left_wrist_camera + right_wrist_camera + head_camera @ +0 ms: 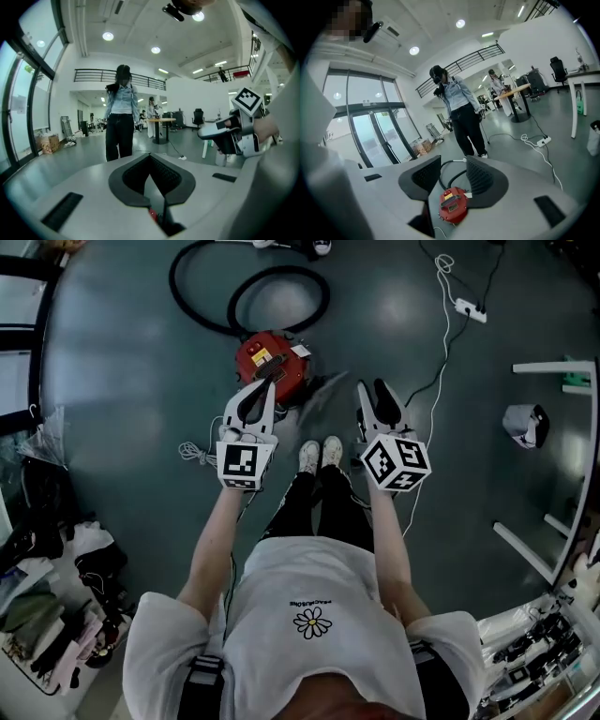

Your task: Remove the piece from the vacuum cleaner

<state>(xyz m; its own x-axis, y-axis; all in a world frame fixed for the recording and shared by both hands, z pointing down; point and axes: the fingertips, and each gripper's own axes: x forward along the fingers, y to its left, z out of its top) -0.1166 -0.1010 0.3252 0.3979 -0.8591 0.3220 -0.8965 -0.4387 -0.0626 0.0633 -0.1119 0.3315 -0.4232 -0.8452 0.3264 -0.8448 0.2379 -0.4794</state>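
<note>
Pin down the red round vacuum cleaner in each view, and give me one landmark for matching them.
Head view: the red round vacuum cleaner sits upper centre on the floor.
Left gripper view: only a red sliver at bottom centre, probably it.
Right gripper view: low centre, seen between the right tool's parted jaws.
Landmark: the standing person in a pale denim jacket, in both gripper views, beyond the vacuum cleaner.

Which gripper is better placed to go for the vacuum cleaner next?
Probably the right gripper: its jaws stand open, and the vacuum cleaner sits framed between them in its view. The left gripper has its jaws together and barely shows it.
</note>
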